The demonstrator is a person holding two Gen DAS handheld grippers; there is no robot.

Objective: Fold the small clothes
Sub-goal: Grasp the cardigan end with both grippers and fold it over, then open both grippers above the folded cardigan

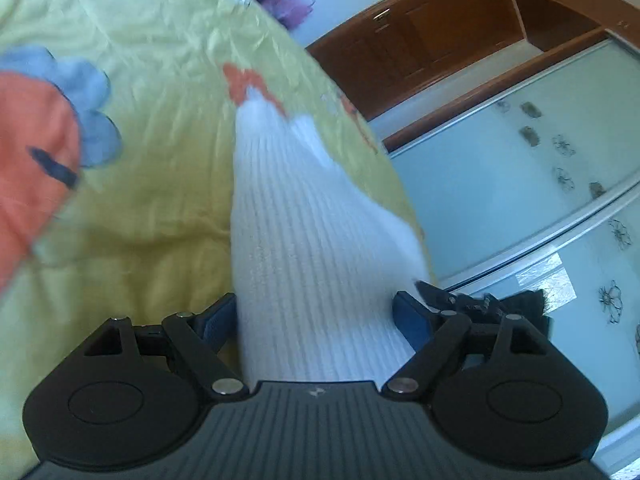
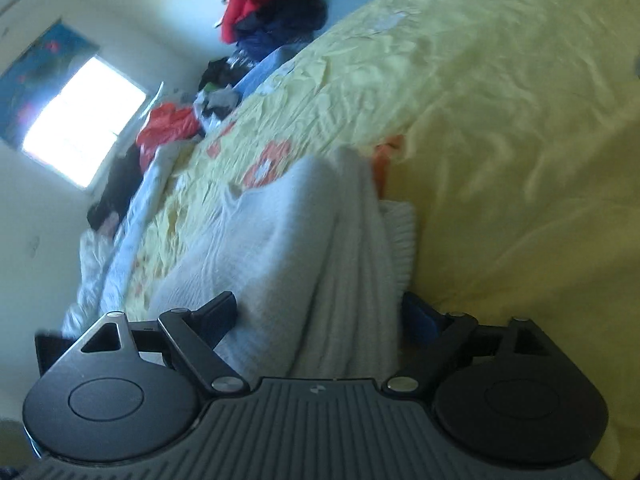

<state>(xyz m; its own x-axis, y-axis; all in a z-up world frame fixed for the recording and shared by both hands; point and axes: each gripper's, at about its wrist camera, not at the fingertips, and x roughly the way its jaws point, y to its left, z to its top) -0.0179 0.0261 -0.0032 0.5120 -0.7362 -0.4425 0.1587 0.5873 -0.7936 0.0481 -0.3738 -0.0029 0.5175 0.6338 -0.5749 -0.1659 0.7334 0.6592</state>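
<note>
A white ribbed sock (image 1: 296, 216) lies stretched along the yellow bedspread (image 1: 160, 40) and runs away from the camera. My left gripper (image 1: 316, 316) is open, its jaws standing wide on either side of the sock's near end. In the right wrist view, a white knit piece (image 2: 304, 232) lies bunched in soft folds on the bedspread (image 2: 500, 120), with a ribbed cuff (image 2: 400, 232) at its right side. My right gripper (image 2: 320, 316) is open too, and the white knit sits between its spread fingers. Whether the pads touch the fabric is unclear in either view.
The bedspread carries an orange and blue flower print (image 1: 40, 140). Past the bed's edge stand a wardrobe with frosted sliding doors (image 1: 520, 152) and wooden cabinets (image 1: 420, 40). A pile of clothes (image 2: 272, 4) and a bright window (image 2: 80, 120) are at the far side.
</note>
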